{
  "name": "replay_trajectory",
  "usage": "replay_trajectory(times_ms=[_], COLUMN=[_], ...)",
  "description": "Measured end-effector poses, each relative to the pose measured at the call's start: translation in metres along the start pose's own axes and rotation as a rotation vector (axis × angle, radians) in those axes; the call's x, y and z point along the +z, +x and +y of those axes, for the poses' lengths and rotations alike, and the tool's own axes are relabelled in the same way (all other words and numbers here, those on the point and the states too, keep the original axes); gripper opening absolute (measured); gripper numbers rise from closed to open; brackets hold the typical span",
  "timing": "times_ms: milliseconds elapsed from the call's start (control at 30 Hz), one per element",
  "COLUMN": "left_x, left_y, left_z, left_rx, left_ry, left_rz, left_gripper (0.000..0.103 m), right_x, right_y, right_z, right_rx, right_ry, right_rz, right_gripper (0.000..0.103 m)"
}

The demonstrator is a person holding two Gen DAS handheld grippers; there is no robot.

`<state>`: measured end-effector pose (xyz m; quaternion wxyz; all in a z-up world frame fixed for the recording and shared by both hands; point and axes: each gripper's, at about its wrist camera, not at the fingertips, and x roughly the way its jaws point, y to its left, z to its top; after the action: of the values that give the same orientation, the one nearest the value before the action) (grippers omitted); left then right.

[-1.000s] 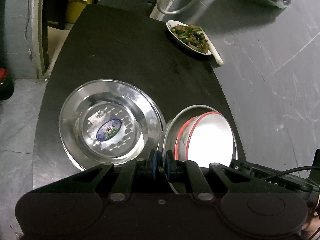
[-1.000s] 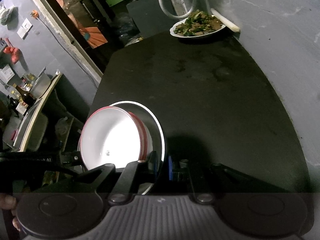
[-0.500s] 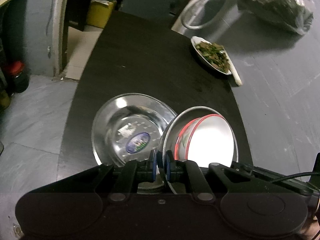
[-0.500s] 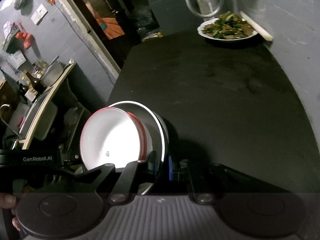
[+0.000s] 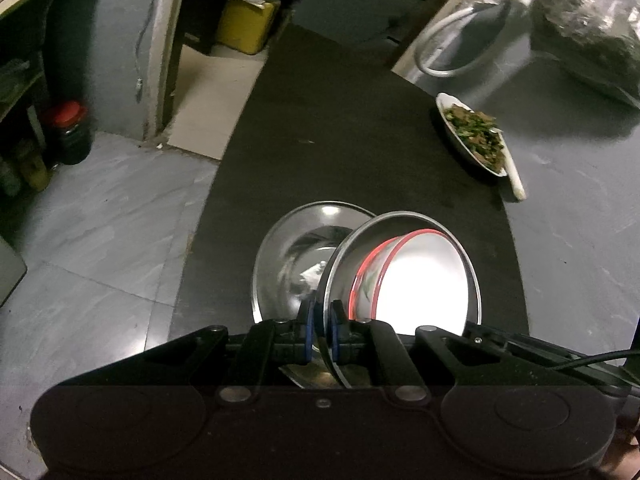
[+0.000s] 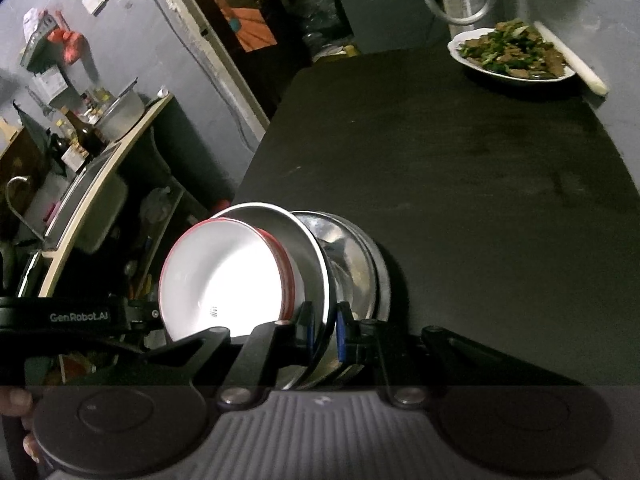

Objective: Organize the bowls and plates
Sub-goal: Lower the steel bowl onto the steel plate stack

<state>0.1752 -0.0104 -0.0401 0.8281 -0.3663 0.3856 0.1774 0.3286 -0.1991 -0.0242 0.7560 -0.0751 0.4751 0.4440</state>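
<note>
Slippage threatens: left gripper [image 5: 320, 330] and right gripper [image 6: 324, 330] pinch opposite rims of the tilted steel bowl [image 5: 400, 220], so its loose red-rimmed bowl [image 5: 420, 276] may slide onto the steel plate [image 5: 288, 256].

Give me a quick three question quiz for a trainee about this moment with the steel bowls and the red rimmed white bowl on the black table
1. True or false: both grippers are clamped on the rim of the same steel bowl.
2. What sits nested inside that steel bowl?
A. a spoon
B. the red-rimmed white bowl
C. the plate of food
3. Fill the blank: the carried stack is tilted over the ____ steel bowl resting on the black table.

Key:
1. True: the left gripper and the right gripper each pinch its rim.
2. B
3. empty
</note>
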Motion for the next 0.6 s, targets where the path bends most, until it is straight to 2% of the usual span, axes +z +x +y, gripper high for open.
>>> replay_trajectory(times_ms=[600], left_x=[0.011], left_y=[0.015], left_z=[0.015], left_rx=[0.02], left_ry=[-0.041], left_rz=[0.026], left_gripper=[0.006], right_x=[0.01], right_y=[0.021], right_z=[0.006], right_rx=[-0.009], right_ry=[-0.002], right_rz=[0.037], right_gripper=[0.012])
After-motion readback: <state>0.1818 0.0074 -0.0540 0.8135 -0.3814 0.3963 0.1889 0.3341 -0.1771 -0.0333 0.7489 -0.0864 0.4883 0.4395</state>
